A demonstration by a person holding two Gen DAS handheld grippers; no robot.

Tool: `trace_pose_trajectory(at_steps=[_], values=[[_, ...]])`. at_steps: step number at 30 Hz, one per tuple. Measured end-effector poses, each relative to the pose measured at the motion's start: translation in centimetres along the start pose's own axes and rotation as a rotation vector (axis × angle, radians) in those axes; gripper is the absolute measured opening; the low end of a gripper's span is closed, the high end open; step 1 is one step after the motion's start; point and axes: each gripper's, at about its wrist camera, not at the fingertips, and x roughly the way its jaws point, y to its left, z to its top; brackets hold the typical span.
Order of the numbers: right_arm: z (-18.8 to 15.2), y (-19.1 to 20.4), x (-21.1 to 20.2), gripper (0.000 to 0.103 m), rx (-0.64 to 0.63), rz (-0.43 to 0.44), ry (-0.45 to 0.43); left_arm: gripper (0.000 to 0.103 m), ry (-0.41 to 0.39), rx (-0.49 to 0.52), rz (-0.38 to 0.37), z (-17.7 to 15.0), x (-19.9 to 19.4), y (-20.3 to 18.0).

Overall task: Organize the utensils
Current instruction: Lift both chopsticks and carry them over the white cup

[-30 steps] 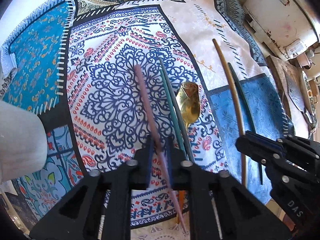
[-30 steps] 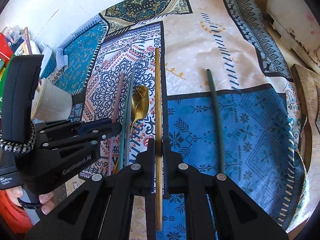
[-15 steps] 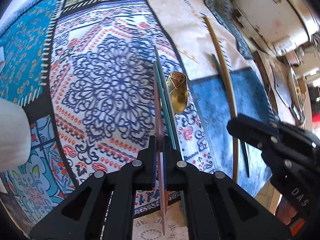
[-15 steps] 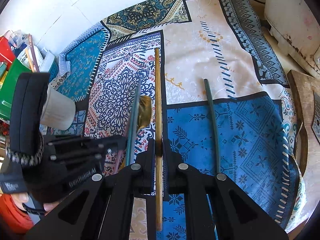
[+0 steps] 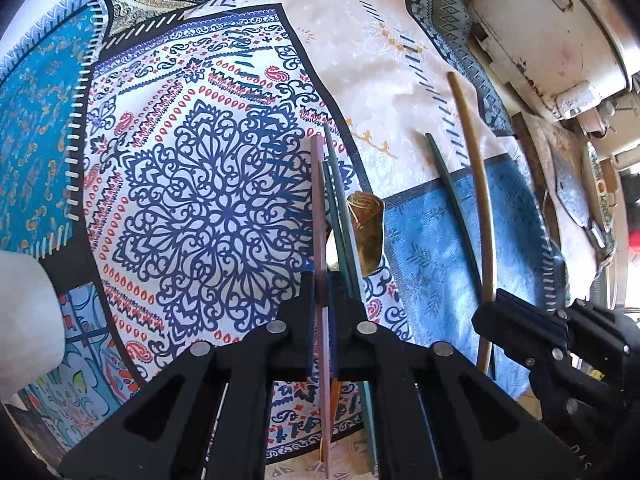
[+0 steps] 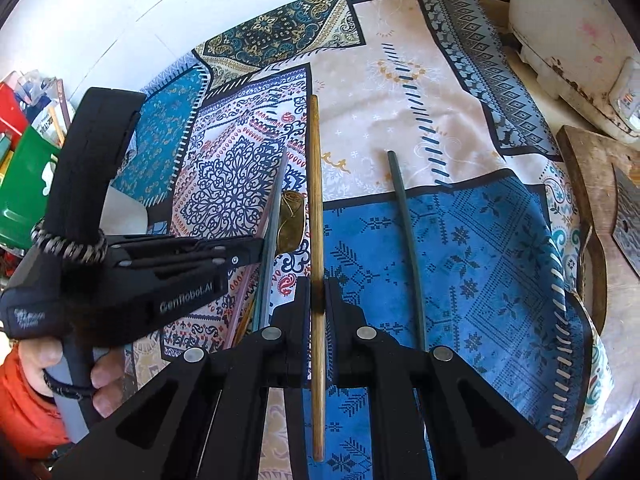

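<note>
My left gripper [image 5: 322, 286] is shut on a pink chopstick [image 5: 319, 216] and holds it above the patterned cloth. Beside it lie teal chopsticks [image 5: 340, 216] and a gold spoon [image 5: 366, 232]. My right gripper [image 6: 317, 294] is shut on a brown wooden chopstick [image 6: 315, 184], which also shows in the left wrist view [image 5: 476, 176]. A dark green chopstick [image 6: 406, 232] lies on the cloth to its right. The left gripper [image 6: 256, 254] shows in the right wrist view, with the teal chopsticks [image 6: 274, 216] and the spoon [image 6: 291, 220] past it.
A white cup [image 5: 24, 320] stands at the left, partly hidden behind the left gripper in the right wrist view [image 6: 128, 208]. A wooden board [image 6: 592, 208] and a white appliance [image 6: 572, 28] are at the right. Green and red boxes [image 6: 20, 184] are at the far left.
My left gripper has lifted the pink chopstick off the cloth and turned it straight along the fingers. My right gripper has raised the brown chopstick a little.
</note>
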Motion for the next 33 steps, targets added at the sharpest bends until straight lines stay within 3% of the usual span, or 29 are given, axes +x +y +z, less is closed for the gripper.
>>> trace_pose_trajectory(at_steps=[8, 24, 33], values=[[0.5, 0.8, -1.3, 0.007, -0.011, 0.013, -0.049, 0.004, -0.051, 0.058, 0.057, -1.5, -2.5, 0.5], [2.3, 6.1, -5.2, 0.007, -0.103, 0.035, -0.204, 0.004, -0.355, 0.064, 0.069, -3.7, -14.5, 0.2], [3.4, 10.5, -7.9, 0.007, -0.177, 0.064, -0.305, 0.004, -0.53, 0.028, 0.08, -5.1, -21.9, 2.6]])
